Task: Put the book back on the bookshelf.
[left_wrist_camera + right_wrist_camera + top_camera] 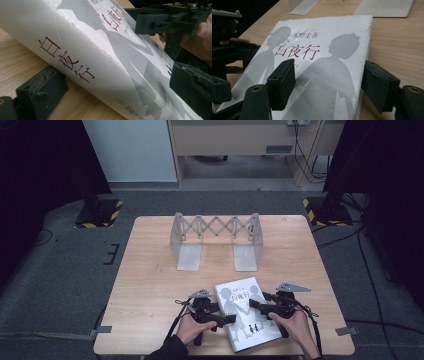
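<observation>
White paperback book with grey silhouettes [247,312] flat at near edge of light wooden desk [150,285], long axis near-to-far. Left hand-held gripper [224,319] straddles the spine, right hand-held gripper [255,305] the right edge; both gape, gripping nothing

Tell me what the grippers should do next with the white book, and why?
Probably close the right gripper first. The book lies flat near the table's front edge; both grippers straddle its sides with their jaws apart, the left gripper at the spine. Neither is squeezing it yet, so a firm grip should come before any lift toward the metal bookend rack.
</observation>
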A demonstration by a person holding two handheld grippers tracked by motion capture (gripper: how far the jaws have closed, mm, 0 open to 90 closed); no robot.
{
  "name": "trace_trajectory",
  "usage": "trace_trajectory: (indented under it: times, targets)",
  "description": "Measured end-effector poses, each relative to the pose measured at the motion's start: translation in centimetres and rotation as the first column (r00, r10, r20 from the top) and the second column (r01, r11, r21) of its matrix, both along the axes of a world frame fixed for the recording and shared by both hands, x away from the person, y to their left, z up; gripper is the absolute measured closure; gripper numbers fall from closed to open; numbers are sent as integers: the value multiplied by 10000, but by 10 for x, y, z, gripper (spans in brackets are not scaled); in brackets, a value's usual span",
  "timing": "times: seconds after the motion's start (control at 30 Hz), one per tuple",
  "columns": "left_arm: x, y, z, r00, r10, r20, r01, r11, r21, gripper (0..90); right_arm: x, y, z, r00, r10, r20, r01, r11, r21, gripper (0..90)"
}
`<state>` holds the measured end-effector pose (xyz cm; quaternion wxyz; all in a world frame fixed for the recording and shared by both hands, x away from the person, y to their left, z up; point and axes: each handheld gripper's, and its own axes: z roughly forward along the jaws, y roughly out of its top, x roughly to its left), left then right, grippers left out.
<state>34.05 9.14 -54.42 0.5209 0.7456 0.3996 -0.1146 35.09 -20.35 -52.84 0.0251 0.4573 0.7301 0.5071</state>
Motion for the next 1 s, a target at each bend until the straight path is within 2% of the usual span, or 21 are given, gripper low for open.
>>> trace_trajectory:
  times: [0.1,0.2,0.43,0.47,0.6,0.73,0.83,1.0]
  targets:
    - [1,2,0,9999,76,99,-78,9998,184,57,1,0,-1,9999,3,-143,-1,9999,139,296]
    - [1,3,1,9998,178,74,-179,9997,157,79,2,2,-2,9997,-25,-247,32,9995,304,295]
    - [1,5,1,9987,458,-210,-455,9989,129,136,2,3,0,9998,-83,-153,87,9997,238,337]
    - [1,6,2,9979,521,-380,-515,9985,173,143,2,3,1,9999,-117,-125,120,9996,243,349]
    - [0,7,4,9976,490,-492,-476,9984,293,150,1,4,5,10000,-65,-61,66,9999,133,387]
    - [0,9,9,9978,595,-290,-588,9980,244,177,0,4,10,9997,-84,229,80,9998,177,416]
    - [-1,11,15,9972,751,61,-752,9970,165,201,-1,3,13,9979,-128,637,105,9993,372,438]
    - [-1,16,23,9924,1122,499,-1121,9937,-56,247,-2,3,19,9894,-169,1442,76,9979,650,462]
